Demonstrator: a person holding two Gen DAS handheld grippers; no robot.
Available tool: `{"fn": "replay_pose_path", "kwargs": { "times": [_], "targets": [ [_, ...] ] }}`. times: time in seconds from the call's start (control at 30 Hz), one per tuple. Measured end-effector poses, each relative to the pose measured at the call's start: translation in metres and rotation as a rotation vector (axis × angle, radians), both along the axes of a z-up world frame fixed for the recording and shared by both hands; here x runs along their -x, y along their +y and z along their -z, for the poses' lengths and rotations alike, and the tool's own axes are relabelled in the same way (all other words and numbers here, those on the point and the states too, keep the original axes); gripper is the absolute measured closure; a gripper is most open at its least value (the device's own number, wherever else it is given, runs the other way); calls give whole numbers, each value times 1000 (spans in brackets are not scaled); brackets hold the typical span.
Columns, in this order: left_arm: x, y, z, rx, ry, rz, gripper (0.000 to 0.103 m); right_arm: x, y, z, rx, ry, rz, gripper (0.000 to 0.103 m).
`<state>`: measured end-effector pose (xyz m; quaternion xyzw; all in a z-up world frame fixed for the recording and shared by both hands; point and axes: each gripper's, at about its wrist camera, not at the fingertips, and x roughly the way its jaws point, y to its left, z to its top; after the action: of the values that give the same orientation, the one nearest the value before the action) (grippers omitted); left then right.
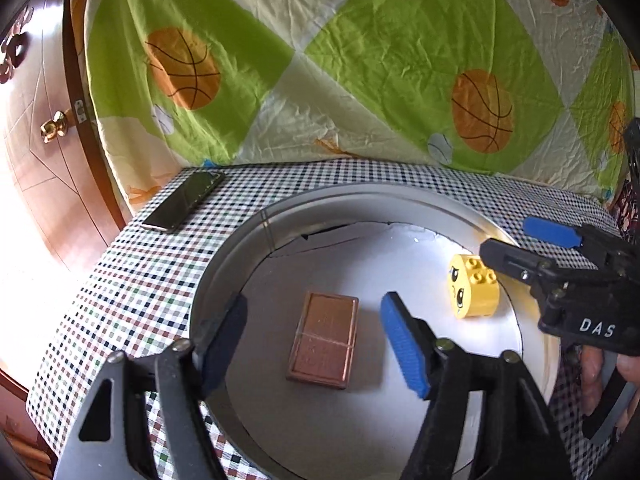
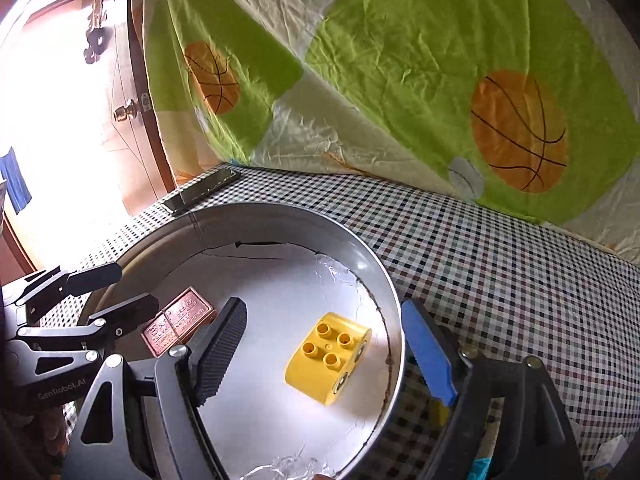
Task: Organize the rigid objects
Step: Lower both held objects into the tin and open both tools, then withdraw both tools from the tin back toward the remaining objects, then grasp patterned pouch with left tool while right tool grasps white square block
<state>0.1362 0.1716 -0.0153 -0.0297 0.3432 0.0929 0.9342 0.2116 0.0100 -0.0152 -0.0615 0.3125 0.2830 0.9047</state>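
A round metal pan (image 1: pixel 224 264) with a white lining stands on the checked cloth. On its floor lie a copper-coloured bar (image 1: pixel 324 340) and a yellow toy brick (image 1: pixel 476 288) with a face and studs. My left gripper (image 1: pixel 314 300) is open over the bar, a finger on each side and neither touching it. From the right, my right gripper (image 1: pixel 507 236) reaches in just behind the brick. In the right wrist view the right gripper (image 2: pixel 323 306) stands open over the brick (image 2: pixel 328 360), and its blue finger is over the pan rim (image 2: pixel 396 320). The left gripper (image 2: pixel 137 284) hovers by the bar (image 2: pixel 178 320).
A dark phone (image 1: pixel 184 200) lies on the checked tablecloth (image 1: pixel 160 272) behind the pan. A green and cream basketball-print sheet (image 1: pixel 360 60) hangs right behind the table. A wooden door with a brass knob (image 1: pixel 54 128) is at the left. A hand (image 1: pixel 592 372) holds the right gripper.
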Motion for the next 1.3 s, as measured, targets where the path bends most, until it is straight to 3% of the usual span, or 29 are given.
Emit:
{"fn": "replay_pose_path", "kwargs": {
  "times": [0.2, 0.3, 0.47, 0.6, 0.77, 0.97, 1.3],
  "targets": [
    [40, -36, -16, 9, -121, 24, 15, 42, -65, -27, -46, -71, 19, 22],
    [57, -62, -15, 27, -152, 66, 14, 62, -115, -29, -43, -108, 92, 21],
    [72, -105, -6, 80, -159, 152, 14, 88, -192, -15, -40, -113, 269, 21],
    [74, -136, 2, 94, -146, 208, 14, 104, -230, 5, -31, -68, 349, 21],
    [73, -166, 12, 41, -127, 232, 7, 110, -233, 28, 6, -21, 298, 21],
    [81, -182, 17, -14, -130, 240, 6, 115, -220, 39, 55, -11, 225, 21],
    [77, -178, 26, 27, -96, 234, 6, 117, -209, 58, 119, 46, 171, 21]
  ]
}}
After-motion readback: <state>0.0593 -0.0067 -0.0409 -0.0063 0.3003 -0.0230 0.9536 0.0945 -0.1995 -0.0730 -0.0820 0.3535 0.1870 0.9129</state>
